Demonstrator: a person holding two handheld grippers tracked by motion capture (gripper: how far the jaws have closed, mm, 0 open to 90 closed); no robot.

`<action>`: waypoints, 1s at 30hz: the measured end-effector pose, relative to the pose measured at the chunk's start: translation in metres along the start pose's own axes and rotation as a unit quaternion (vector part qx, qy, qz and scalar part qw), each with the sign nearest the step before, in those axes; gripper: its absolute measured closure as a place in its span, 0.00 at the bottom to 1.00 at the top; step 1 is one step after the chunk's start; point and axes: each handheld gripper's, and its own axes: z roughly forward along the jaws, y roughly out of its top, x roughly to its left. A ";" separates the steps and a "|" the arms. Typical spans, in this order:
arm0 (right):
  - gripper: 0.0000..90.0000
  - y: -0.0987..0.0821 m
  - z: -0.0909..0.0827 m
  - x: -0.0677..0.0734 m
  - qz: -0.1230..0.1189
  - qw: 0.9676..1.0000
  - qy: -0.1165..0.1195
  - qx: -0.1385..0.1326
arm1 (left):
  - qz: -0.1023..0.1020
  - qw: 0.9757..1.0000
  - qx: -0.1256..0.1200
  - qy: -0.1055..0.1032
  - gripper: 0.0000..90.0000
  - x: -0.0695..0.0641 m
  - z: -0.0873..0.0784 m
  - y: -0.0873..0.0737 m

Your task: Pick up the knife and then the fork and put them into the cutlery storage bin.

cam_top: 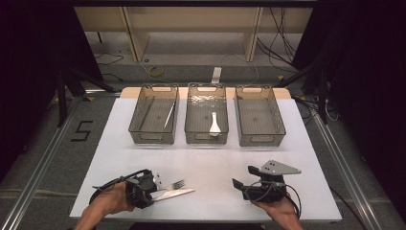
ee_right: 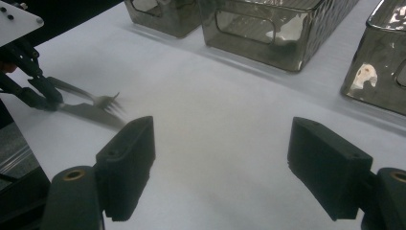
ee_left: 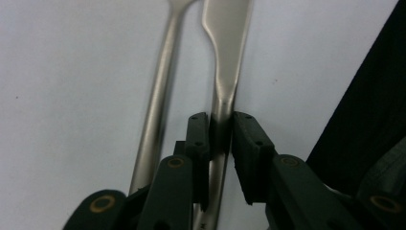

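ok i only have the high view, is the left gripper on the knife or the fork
Observer: The knife. In the left gripper view the left gripper has a pad pressed on each side of the knife handle.
Operator: is the fork caught in there too
Observer: No, the fork lies just outside the jaws, its handle alongside the knife's.
Operator: and the right gripper, anything in it
Observer: Nothing. In the right gripper view the right gripper has its jaws wide apart, with bare white table between them.
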 end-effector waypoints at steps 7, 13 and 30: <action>0.28 0.000 0.000 0.000 0.000 1.000 0.001 0.003 | 0.009 1.000 0.000 -0.001 0.88 0.000 0.000 0.000; 0.28 0.000 0.000 0.000 -0.001 1.000 0.000 0.002 | 0.006 1.000 -0.006 -0.003 0.88 0.000 0.000 -0.002; 0.29 0.002 -0.001 0.002 -0.002 1.000 0.006 -0.003 | -0.052 0.997 -0.051 -0.041 0.88 0.003 -0.009 0.002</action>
